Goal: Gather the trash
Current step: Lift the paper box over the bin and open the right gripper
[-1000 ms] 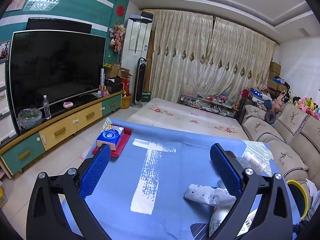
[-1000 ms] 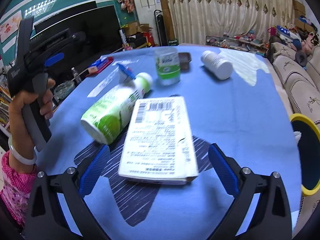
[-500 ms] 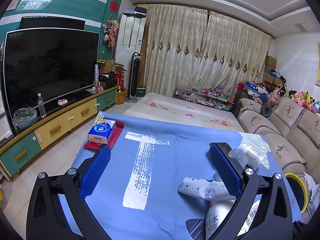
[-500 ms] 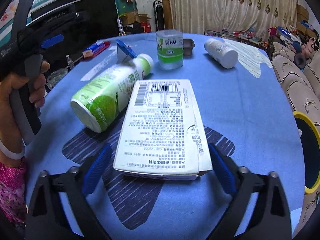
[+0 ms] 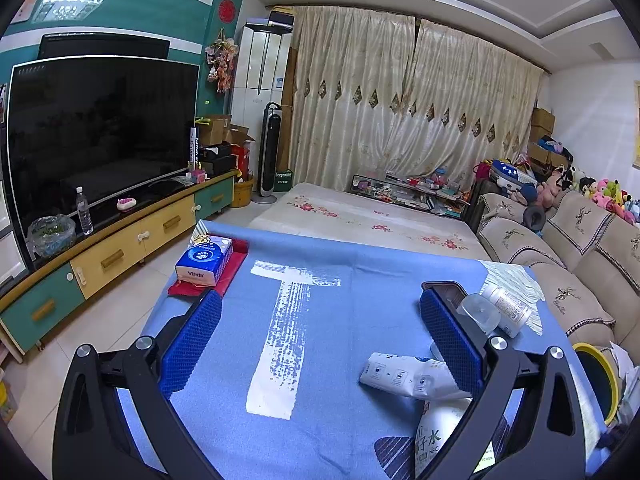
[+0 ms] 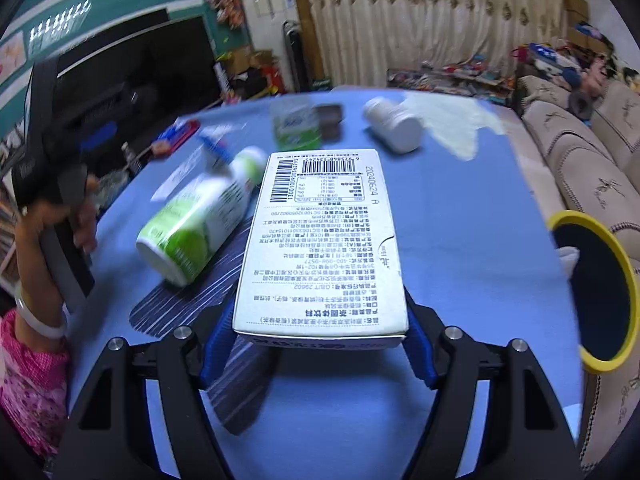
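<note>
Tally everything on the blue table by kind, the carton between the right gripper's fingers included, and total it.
Bottles: 3 (green-and-white bottle, white bottle, clear bottle)
Cartons: 1 (white carton)
Soft packets: 1 (white packet)
Tissue packs: 1 (tissue pack)
Trays: 2 (dark tray, red tray)
Total: 8

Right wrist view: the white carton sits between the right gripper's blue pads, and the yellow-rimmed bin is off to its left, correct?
Not quite. In the right wrist view the white carton is between the right gripper's pads, but the yellow-rimmed bin is to its right, not its left.
</note>
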Demonstrator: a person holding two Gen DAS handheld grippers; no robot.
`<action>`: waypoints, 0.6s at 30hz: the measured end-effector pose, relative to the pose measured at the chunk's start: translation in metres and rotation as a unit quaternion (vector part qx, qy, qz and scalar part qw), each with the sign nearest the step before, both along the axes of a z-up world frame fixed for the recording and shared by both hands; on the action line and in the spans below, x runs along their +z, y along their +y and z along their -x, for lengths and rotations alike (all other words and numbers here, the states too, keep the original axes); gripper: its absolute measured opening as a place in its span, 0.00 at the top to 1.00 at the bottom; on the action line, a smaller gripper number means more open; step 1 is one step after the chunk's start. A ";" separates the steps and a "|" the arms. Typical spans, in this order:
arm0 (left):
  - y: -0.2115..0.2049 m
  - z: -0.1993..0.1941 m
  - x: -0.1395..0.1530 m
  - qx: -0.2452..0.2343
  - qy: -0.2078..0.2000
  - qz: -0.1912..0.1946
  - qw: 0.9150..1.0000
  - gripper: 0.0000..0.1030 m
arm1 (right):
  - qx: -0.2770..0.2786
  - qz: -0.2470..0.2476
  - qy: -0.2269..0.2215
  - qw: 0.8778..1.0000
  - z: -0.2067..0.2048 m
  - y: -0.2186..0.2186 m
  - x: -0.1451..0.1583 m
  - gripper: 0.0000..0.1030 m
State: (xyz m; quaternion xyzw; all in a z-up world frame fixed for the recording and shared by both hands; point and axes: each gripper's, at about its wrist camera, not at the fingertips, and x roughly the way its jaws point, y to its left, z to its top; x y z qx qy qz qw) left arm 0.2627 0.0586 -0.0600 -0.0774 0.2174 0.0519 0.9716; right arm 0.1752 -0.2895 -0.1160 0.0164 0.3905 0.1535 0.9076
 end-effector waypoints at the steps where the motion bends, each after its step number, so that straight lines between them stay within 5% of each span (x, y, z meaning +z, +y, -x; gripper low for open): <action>1: 0.000 0.000 0.000 0.000 0.000 0.000 1.000 0.05 | -0.012 -0.002 -0.003 1.000 0.000 -0.010 0.003 0.34; 9: -0.001 0.001 -0.001 0.000 0.000 0.000 1.000 0.05 | -0.126 0.005 -0.012 0.992 -0.012 -0.094 0.012 0.34; 18: -0.003 -0.001 -0.005 -0.001 0.004 -0.001 1.000 0.05 | -0.266 0.015 0.010 0.964 -0.038 -0.206 0.001 0.34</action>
